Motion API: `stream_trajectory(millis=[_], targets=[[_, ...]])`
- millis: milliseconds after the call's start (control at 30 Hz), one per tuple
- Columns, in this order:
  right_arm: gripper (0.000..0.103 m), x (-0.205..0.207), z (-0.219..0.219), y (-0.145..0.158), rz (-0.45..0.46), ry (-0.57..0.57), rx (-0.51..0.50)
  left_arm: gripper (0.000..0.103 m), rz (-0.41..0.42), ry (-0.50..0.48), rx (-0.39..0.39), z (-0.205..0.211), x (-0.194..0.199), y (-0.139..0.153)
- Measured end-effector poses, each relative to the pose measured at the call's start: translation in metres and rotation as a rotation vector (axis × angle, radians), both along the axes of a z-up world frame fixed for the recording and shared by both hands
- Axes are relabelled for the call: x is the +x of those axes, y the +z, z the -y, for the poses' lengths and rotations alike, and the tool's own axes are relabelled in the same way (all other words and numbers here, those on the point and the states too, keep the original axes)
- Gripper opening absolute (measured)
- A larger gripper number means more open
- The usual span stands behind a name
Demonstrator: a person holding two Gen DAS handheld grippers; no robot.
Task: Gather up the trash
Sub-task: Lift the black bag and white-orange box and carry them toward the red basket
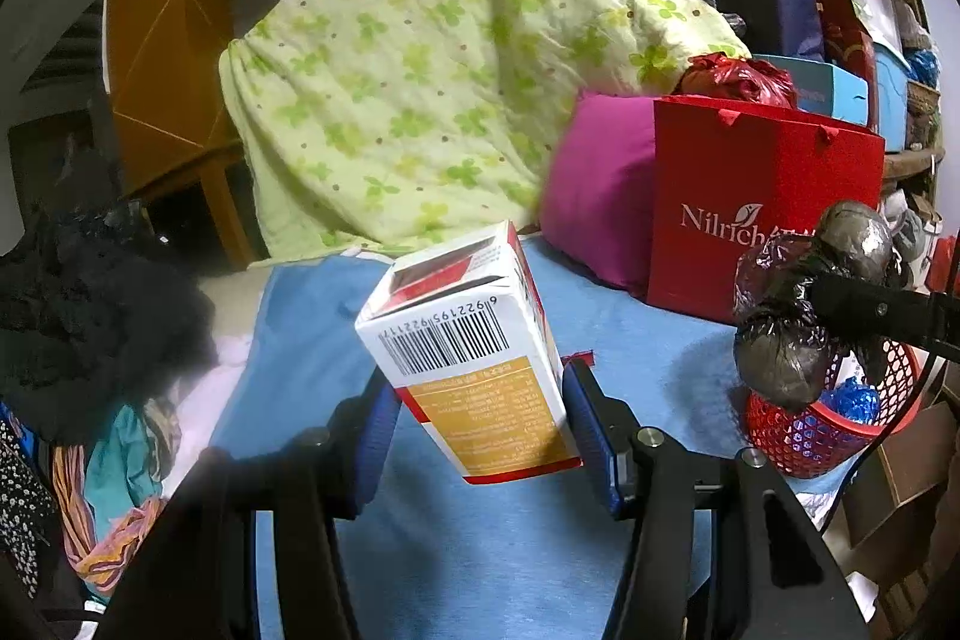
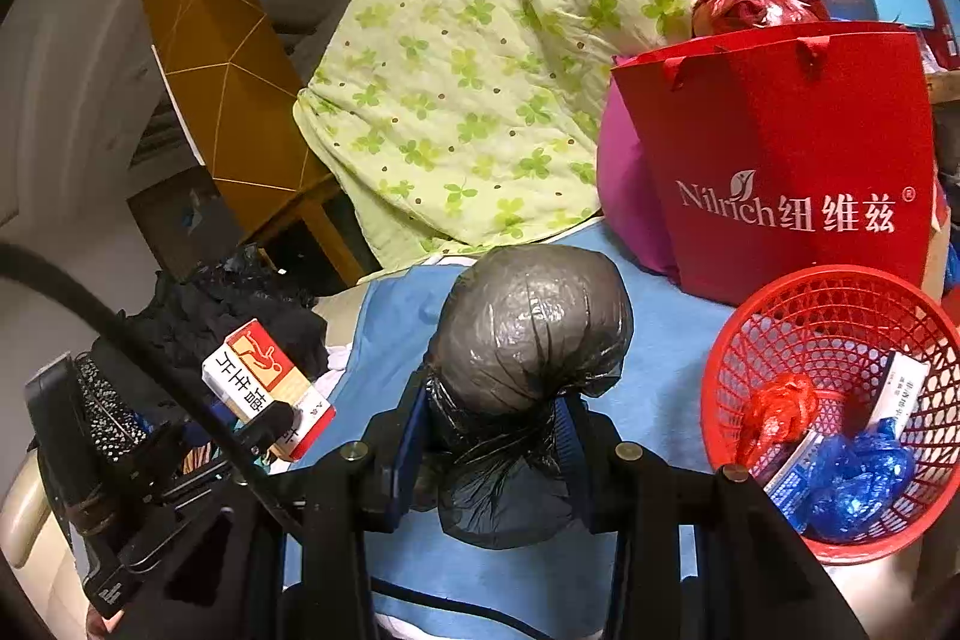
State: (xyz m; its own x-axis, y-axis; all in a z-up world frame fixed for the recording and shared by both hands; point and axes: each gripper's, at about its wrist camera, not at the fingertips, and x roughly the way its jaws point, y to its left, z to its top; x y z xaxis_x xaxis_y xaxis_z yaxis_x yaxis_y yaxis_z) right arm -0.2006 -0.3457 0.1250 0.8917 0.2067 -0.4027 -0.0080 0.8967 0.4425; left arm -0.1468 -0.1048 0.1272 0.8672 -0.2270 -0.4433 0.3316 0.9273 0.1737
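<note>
My left gripper (image 1: 480,418) is shut on a white, red and orange carton (image 1: 474,340) with a barcode, held tilted above the blue bed cover (image 1: 468,538). A knotted grey-black plastic trash bag (image 2: 528,334) sits between the blue pads of my right gripper (image 2: 492,448), which is shut on its twisted neck. In the left wrist view that bag (image 1: 798,316) hangs over a red mesh basket (image 1: 840,430) at the right. In the right wrist view the basket (image 2: 840,316) holds red and blue plastic scraps and small boxes. The carton (image 2: 264,382) shows at the left there.
A red paper gift bag (image 2: 798,160) stands behind the basket beside a magenta pillow (image 1: 600,190). A green clover-print quilt (image 1: 432,58) is piled at the back. Dark and patterned clothes (image 1: 90,328) lie at the left, with cluttered shelves (image 1: 840,10) at the right.
</note>
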Motion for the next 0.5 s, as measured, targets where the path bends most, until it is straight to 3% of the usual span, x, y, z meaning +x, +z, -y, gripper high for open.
stream_trajectory(millis=[500], targets=[[0.042,-0.01,0.012,0.0,0.011,-0.029,0.005,0.057,0.002,-0.03,0.025,0.018,-0.004,-0.001]])
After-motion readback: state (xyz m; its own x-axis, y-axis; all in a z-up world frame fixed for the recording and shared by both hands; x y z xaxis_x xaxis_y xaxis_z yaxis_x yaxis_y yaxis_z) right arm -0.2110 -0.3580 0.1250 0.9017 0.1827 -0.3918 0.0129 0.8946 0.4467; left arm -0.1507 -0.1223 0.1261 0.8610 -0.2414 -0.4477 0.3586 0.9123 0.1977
